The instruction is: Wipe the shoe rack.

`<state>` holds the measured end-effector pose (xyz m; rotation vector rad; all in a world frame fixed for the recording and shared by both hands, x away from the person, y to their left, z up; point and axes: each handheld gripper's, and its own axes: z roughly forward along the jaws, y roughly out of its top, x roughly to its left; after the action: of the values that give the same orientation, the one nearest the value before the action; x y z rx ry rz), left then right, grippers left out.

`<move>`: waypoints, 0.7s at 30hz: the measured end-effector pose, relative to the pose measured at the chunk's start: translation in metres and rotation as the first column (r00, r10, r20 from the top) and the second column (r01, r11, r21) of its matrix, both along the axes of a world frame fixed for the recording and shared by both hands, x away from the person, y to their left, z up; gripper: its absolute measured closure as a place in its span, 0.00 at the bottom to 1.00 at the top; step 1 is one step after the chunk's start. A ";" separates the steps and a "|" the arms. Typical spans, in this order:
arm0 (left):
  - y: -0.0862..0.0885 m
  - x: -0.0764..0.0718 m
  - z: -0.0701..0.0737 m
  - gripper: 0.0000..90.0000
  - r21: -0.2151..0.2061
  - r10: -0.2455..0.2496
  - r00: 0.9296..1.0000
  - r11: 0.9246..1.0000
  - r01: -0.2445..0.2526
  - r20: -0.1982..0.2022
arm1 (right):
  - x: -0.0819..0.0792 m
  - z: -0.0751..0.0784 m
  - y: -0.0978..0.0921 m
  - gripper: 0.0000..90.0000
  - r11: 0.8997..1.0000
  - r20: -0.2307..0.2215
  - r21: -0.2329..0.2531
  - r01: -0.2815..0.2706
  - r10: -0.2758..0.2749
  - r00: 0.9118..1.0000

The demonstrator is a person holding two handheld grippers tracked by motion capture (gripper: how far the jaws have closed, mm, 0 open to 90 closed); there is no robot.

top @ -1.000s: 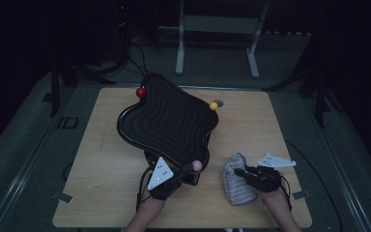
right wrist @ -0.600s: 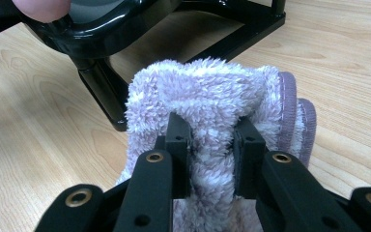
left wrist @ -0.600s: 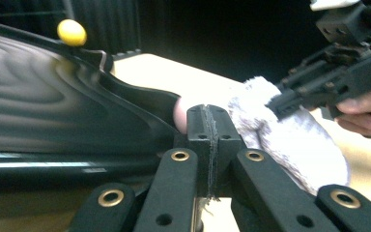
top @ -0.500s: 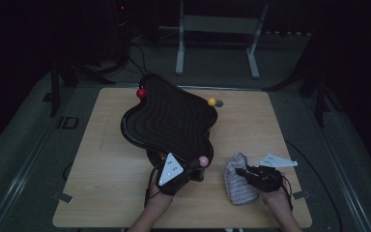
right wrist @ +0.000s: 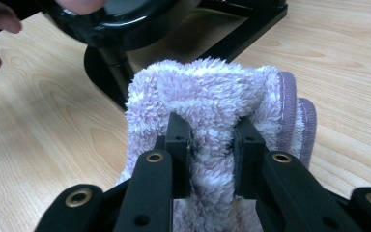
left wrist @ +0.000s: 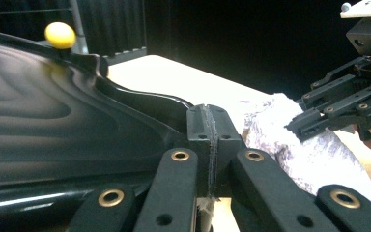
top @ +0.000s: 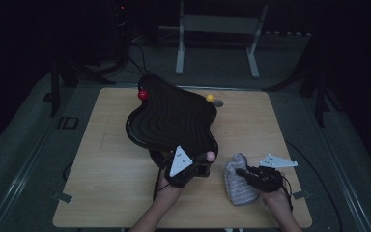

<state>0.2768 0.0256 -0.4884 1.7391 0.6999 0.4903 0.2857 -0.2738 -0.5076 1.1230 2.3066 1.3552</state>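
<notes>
Left gripper (top: 186, 166) at the tray's (top: 174, 118) near edge; jaws pressed together in the left gripper view, closed at the rim. Whether rim material sits between the pads I cannot tell; a thumb rests on the rim beside them. Tray is black, wavy-edged, ridged inside, tilted up off the table (top: 101, 193), far side toward the red ball (top: 143, 94) and yellow ball (top: 210, 98). Its long axis runs from the near edge away toward the far-left corner.

Right gripper (right wrist: 210, 145) has its 2 jaws clamped on a fold of the cloth (right wrist: 212, 96), a fluffy pale-purple towel bunched on the table just right of the tray's near edge.

Key relation: tray surface lies up and left of the cloth, near but not touching. Judgement: cloth is likely meant for wiping the tray; right hand is the nearer one and would need to lift and swing left over the rim.
</notes>
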 end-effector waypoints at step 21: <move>0.099 -0.049 -0.015 0.57 -0.088 0.044 0.997 0.995 -0.038 0.070 | 0.000 0.003 -0.001 0.82 1.000 0.007 0.009 0.012 -0.012 1.000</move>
<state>0.2283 0.1248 -0.5034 1.6211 0.6967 0.5403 0.2860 -0.2751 -0.5049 1.1311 2.2878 1.3639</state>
